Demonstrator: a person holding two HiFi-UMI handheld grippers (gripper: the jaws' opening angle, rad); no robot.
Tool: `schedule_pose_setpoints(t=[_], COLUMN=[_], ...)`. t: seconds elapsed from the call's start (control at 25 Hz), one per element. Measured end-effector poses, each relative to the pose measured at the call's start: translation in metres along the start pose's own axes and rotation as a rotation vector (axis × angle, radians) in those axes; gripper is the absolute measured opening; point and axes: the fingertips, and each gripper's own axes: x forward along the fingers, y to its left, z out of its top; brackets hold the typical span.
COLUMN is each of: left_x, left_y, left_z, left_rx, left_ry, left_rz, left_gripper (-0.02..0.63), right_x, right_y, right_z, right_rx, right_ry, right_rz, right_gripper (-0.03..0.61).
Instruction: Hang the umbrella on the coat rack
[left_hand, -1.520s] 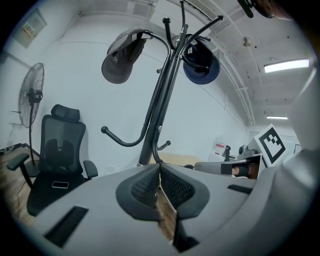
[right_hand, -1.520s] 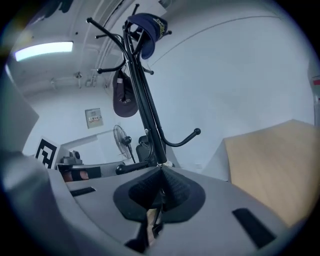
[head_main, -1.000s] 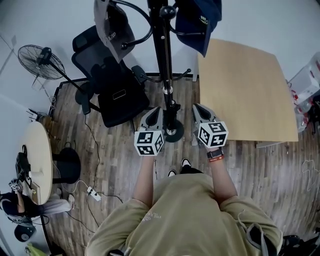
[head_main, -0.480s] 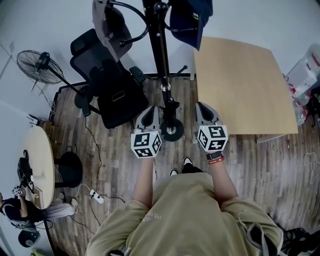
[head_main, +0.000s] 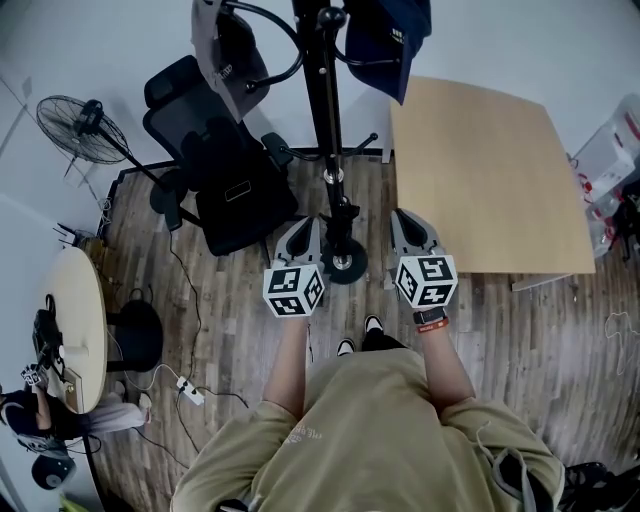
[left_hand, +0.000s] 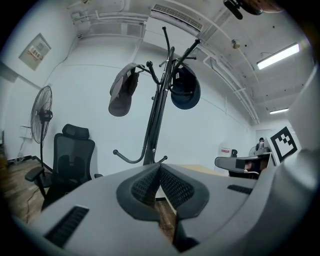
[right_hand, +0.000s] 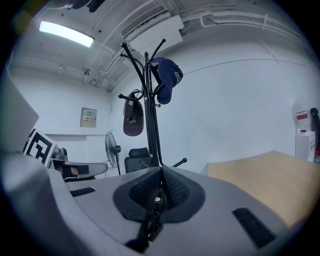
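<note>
No umbrella shows in any view. The black coat rack (head_main: 326, 110) stands straight ahead, its round base (head_main: 346, 264) on the floor between my two grippers. A grey cap (head_main: 224, 58) and a navy cap (head_main: 386, 38) hang from its upper hooks. My left gripper (head_main: 305, 222) is shut and empty, just left of the base. My right gripper (head_main: 405, 215) is shut and empty too, just right of it. In the left gripper view the rack (left_hand: 156, 115) rises behind the shut jaws of the left gripper (left_hand: 160, 167). In the right gripper view the rack (right_hand: 152, 120) stands beyond the right gripper (right_hand: 161, 170).
A black office chair (head_main: 228, 170) stands left of the rack. A light wooden table (head_main: 480, 170) is to the right. A floor fan (head_main: 84, 124), a round table (head_main: 76, 320) and a power strip with cables (head_main: 188, 390) lie further left on the wooden floor.
The head view has shifted slightly. Both grippers stay shut and in nearly the same place on either side of the rack's base.
</note>
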Motion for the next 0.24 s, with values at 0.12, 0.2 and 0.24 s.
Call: schedule_pose_setpoints(t=[0.12,0.2,0.24], left_x=[0.007,0.014,0.018], left_y=[0.002,0.006,0.007], left_z=[-0.006,-0.01,-0.012], left_rx=[-0.039,-0.061,-0.071], left_ry=[0.016,0.03,0.037], left_rz=[-0.017,-0.029,-0.036], left_gripper=[0.023,0.023,0.023], right_x=[0.007,0.012,0.014], right_y=[0.008,0.015,0.02], right_z=[0.0,0.0,-0.001], right_rx=[-0.009,0.002,0.012], right_ry=[0.003,0.009,0.013], right_rz=[0.055,0.104,0.133], right_gripper=[0.015,0.015,0.015])
